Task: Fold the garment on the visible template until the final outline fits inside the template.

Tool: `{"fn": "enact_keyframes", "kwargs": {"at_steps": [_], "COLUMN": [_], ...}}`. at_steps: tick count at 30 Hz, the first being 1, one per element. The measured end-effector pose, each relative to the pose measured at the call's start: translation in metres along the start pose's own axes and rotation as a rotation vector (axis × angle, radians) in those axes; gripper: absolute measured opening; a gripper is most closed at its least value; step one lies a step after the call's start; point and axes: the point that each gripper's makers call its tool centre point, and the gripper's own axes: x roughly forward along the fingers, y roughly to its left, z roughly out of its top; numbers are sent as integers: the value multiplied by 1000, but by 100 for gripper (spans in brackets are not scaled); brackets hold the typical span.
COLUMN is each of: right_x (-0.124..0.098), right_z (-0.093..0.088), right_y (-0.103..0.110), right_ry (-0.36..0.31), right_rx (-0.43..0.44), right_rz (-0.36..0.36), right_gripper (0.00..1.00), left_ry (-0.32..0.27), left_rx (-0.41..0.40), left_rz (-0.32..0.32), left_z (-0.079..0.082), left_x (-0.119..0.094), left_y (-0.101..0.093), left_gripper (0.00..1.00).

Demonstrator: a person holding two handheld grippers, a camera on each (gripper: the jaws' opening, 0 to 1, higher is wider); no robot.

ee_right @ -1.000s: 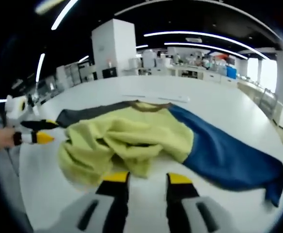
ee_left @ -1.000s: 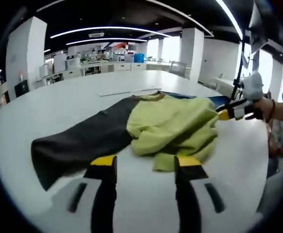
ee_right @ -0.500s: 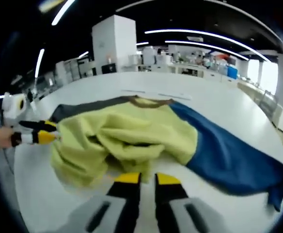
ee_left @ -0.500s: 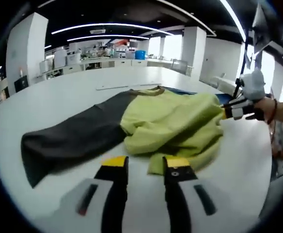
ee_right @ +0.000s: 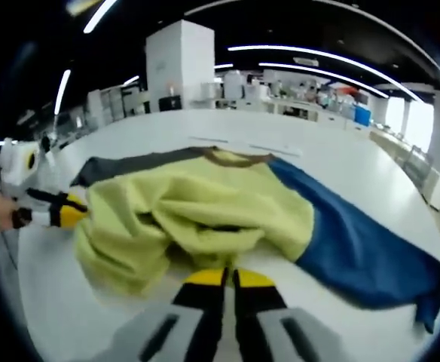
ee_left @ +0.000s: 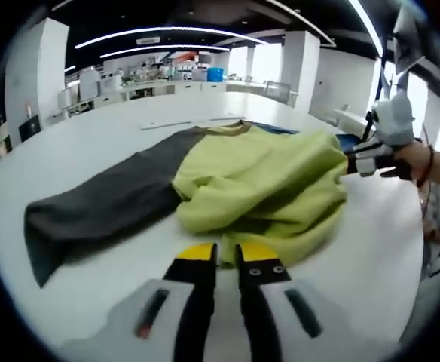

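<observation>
**Long-sleeved top bunched on the white worktop, both grippers at its hem**

The long-sleeved top (ee_left: 258, 181) is laid on the round white worktop (ee_left: 92, 143), with its yellow-green body heaped in soft, rumpled folds at the middle. From that body a dark grey sleeve (ee_left: 92, 207) is spread flat to one side and a blue sleeve (ee_right: 355, 241) to the other. A brown collar band (ee_right: 231, 158) is seen at the far edge of the body. The cloth looks matte and thick.

The left gripper (ee_left: 220, 253) is seen with its yellow-tipped black jaws drawn almost together, just beside the near edge of the yellow-green body; whether cloth is pinched between them cannot be told. The right gripper (ee_right: 221, 277) is likewise seen with its jaws nearly closed at the body's near fold, and a hold on the fabric cannot be confirmed.

In the left gripper view, a gloved hand (ee_left: 393, 143) is shown at the far side of the body, against the cloth. Two thin pale strips (ee_right: 242, 148) lie on the worktop beyond the collar. Behind the worktop, white pillars, cabinets and ceiling light strips are visible.
</observation>
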Motion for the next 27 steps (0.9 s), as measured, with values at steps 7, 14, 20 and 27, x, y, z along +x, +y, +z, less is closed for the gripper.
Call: {"fn": "enact_keyframes", "kwargs": {"at_steps": [7,14,20,27], "right_x": [1,-13,-26,-52], "right_z": [1,0,0,-6], "right_y": [-1,3,0,-3], "right_ry": [26,36,38,24], "right_rx": [43,46,16,-10], "right_rz": [4,20,36,42], "right_gripper": [0,0,0,0], "left_ry": [2,13,0,1], "left_rx": [-40,-17,-40,-44], "left_rz": [3,47,55,77], "left_z": [0,6,11,8], "left_x": [1,-10,-22,-43], "left_y": [-2,1,4,6], "left_gripper": [0,0,0,0]}}
